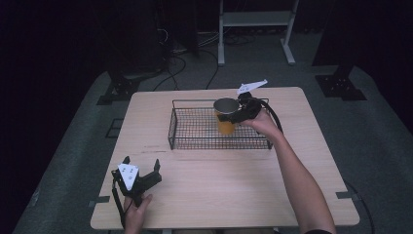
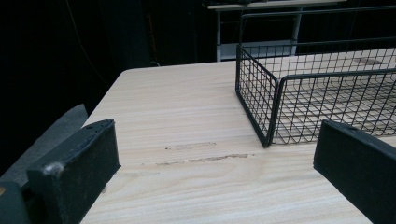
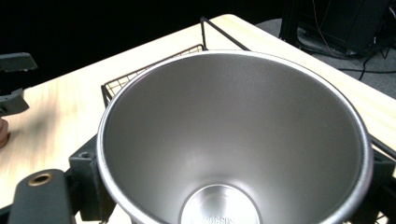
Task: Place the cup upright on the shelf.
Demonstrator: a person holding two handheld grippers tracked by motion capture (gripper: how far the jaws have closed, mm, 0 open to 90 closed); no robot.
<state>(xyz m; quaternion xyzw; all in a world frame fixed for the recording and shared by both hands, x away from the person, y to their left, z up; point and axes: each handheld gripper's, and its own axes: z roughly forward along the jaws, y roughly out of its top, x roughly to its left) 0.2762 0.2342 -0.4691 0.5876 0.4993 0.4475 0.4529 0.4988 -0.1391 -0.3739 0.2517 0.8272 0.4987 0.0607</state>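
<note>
A cup (image 1: 225,115) with an orange outside and a bare steel inside (image 3: 233,140) hangs upright over the right half of a black wire basket (image 1: 204,142), its base inside the basket walls. My right gripper (image 1: 234,114) is shut on it, with one jaw on each side of the rim. Whether the cup touches the basket floor is hidden. My left gripper (image 1: 141,162) rests at the front left of the light wooden table (image 1: 219,185), well apart from the basket. Its jaws stand wide open with nothing between them (image 2: 217,144), facing the basket's near left corner (image 2: 261,98).
The basket holds nothing else. Bare table surrounds it, with faint scuff marks (image 2: 205,158) in front of its left corner. Behind the table, on the grey floor, stand a metal frame (image 1: 255,19), dark stand bases (image 1: 341,85) and cables (image 1: 170,73).
</note>
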